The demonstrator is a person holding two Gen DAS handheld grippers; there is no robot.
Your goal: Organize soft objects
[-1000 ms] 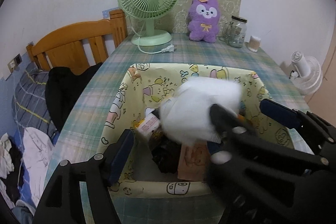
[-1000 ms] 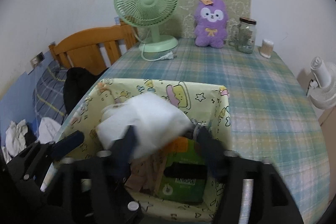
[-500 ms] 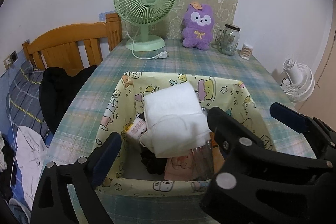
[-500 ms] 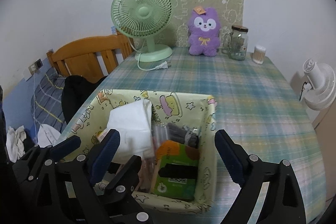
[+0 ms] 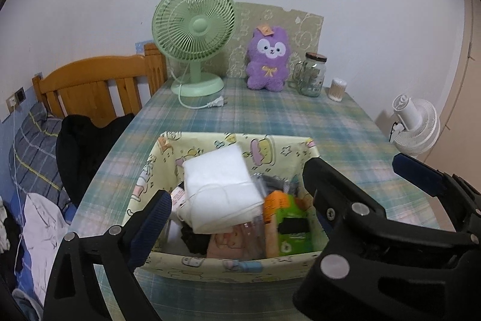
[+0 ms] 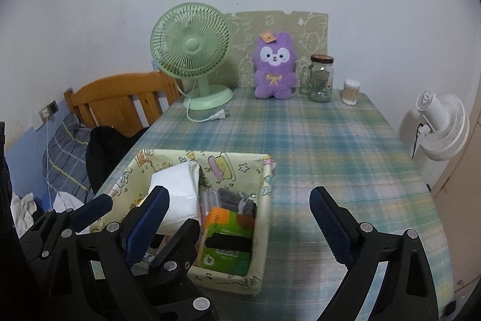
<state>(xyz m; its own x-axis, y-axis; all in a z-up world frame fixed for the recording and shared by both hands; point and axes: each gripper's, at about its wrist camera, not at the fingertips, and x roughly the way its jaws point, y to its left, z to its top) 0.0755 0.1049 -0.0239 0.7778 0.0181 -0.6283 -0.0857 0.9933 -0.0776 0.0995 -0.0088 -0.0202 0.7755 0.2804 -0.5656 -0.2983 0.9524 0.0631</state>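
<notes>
We see the white soft pack [image 5: 221, 188] lying on top of the things in the patterned bin [image 5: 228, 263]. It is tilted, its far end raised toward the bin's back wall, and its long axis runs roughly from the near left to the far wall. A thin white cord loops over its near end. Beside it, toward the right, stands a green and orange packet [image 5: 288, 226] against the near wall.

Our left tool [image 5: 234, 185] has just been opening; its jaws stand wide with the pack below and between them, the pads not pressing on it. Our right tool [image 6: 237, 208] has also just been opening and grips nothing; its left finger crosses the pack's near edge in the right wrist view, its right finger hangs over bare plaid surface [image 6: 330, 146].

The bin sits near the surface's front left edge, a bed [image 5: 33, 146] just beyond that side. To the right and behind the bin the surface lies open up to the green fan [image 5: 195, 35], purple plush [image 5: 269, 59] and glass jar [image 5: 312, 74] along the wall.
</notes>
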